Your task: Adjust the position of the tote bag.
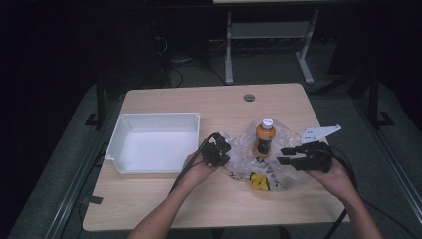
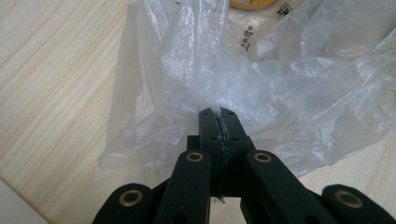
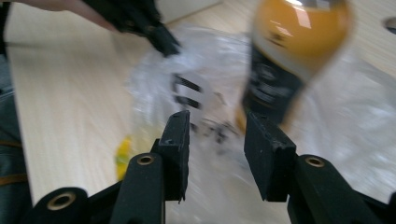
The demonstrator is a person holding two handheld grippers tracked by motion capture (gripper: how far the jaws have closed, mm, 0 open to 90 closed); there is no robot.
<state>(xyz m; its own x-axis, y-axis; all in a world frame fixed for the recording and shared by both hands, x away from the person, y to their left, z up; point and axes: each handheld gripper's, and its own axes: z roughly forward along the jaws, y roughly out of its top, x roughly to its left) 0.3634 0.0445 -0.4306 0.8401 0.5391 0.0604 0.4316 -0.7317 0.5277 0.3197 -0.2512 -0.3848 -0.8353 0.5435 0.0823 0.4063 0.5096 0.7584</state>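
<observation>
Right now your left claw (image 1: 222,146) is pinched tight on a fold of the clear plastic bag (image 1: 244,149), at the bag's left edge as the high view shows it. In the left gripper view the two jaws are pressed together with a thin pleat of film caught between them (image 2: 219,122), and the rest of the bag (image 2: 280,88) fans out crumpled ahead of the tips over the pale wood.

Your right claw (image 1: 286,155) is spread, with nothing between its jaws. It sits at the bag's right side, tips pointing left toward the orange bottle (image 1: 264,137). The right gripper view is blurred, but you can still see the gap between the jaws (image 3: 217,154), the bottle (image 3: 289,56) looming just beyond the right jaw, and your other claw (image 3: 161,37) farther off at the top.

The bottle stands upright on the bag, with a white cap and a dark label around its lower half. A small yellow item (image 1: 258,182) lies at the bag's near edge; what it is cannot be told.

To your left on the tabletop (image 1: 164,199), a white rectangular tray (image 1: 119,130) sits well apart from the bag, just beside your left hand (image 1: 199,167). Your right hand (image 1: 336,177) holds its gripper near the tabletop's right edge.
</observation>
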